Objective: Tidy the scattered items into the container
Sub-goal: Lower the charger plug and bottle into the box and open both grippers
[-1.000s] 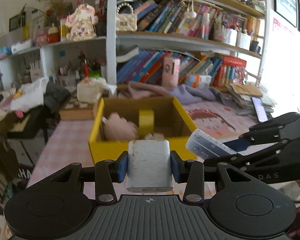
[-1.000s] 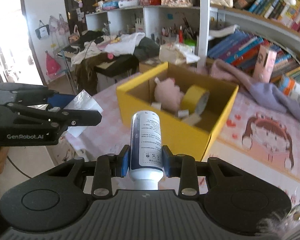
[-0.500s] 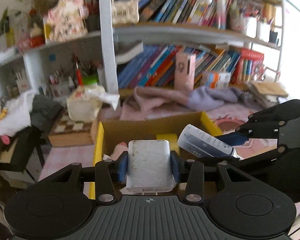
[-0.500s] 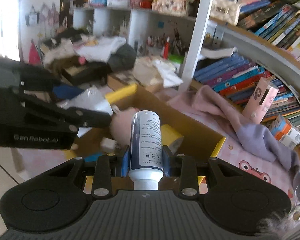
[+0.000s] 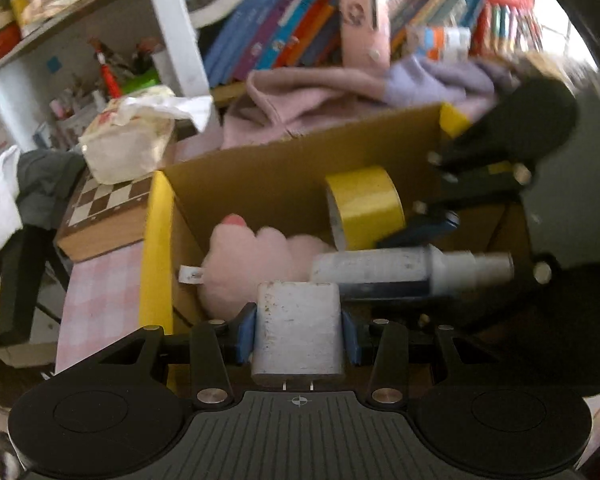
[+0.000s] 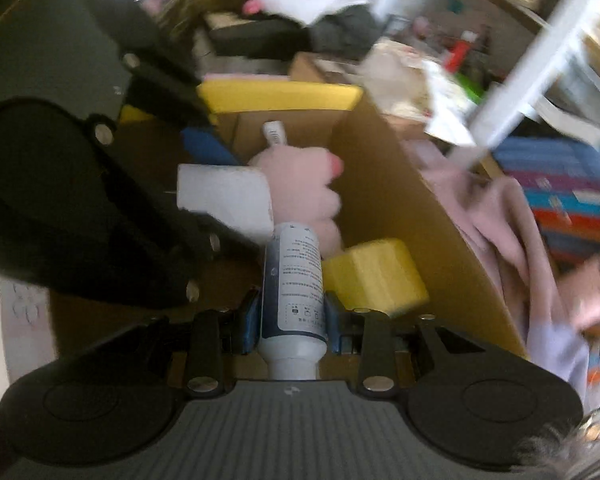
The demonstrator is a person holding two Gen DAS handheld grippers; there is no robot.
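My left gripper (image 5: 298, 334) is shut on a white power adapter (image 5: 298, 330), held over the yellow cardboard box (image 5: 156, 240). My right gripper (image 6: 292, 320) is shut on a white and dark blue spray bottle (image 6: 294, 280), also held inside the box (image 6: 400, 208). In the box lie a pink plush toy (image 5: 252, 264) and a yellow tape roll (image 5: 366, 204). The bottle (image 5: 412, 270) and right gripper show at the right of the left wrist view. The adapter (image 6: 226, 200), plush (image 6: 300, 184) and tape roll (image 6: 376, 276) show in the right wrist view.
A chessboard box (image 5: 100, 212) with a tissue pack (image 5: 128, 140) on it stands left of the box. Pink and lilac cloth (image 5: 340, 96) lies behind it, below shelves of books (image 5: 300, 32). Pink checked tablecloth (image 5: 96, 300) shows at the left.
Both grippers have moved forward and down, from above the box rim into the box, with their items still held. The views are blurred with motion.
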